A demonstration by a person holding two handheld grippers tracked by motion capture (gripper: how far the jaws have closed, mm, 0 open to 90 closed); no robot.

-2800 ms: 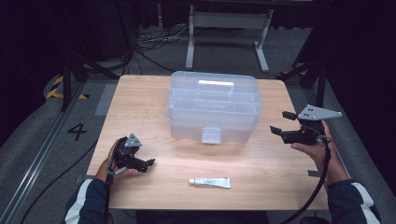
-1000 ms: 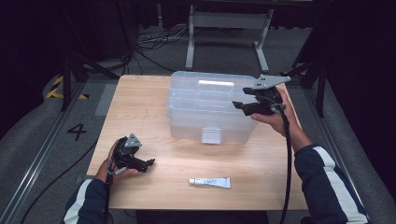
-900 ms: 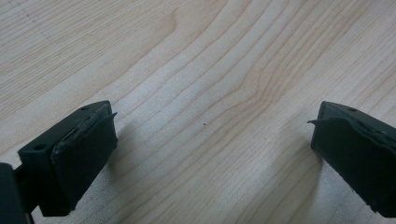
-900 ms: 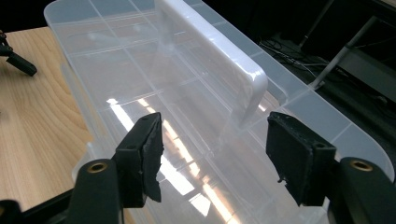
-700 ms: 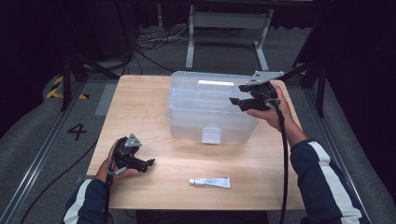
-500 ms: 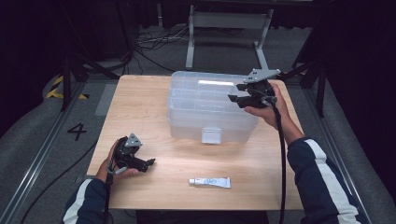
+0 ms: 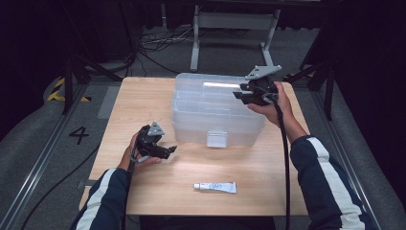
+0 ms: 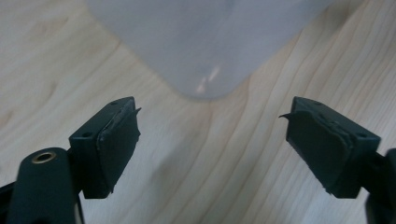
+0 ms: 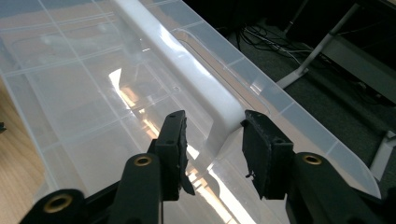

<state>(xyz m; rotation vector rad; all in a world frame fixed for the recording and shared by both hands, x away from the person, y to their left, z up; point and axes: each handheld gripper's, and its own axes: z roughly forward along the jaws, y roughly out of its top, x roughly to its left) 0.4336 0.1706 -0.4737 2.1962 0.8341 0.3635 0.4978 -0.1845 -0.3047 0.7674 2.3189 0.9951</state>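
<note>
Tube: a small white tube (image 7: 215,187) lies flat near the table's (image 7: 143,103) front edge, long axis left to right, well apart from both grippers.
Left gripper: left gripper (image 7: 165,150) sits low over the table, left of the box front; jaws spread, nothing between them, and they have just been closing a little.
Box: clear plastic box (image 7: 201,112) stands mid-table, lid on, latch facing the person, long axis left to right.
Right gripper: right gripper (image 9: 212,144) hovers over the lid's right end; jaws straddle the white handle (image 9: 187,79), have just been closing, a small gap either side.
Handle: runs along the lid's length.
</note>
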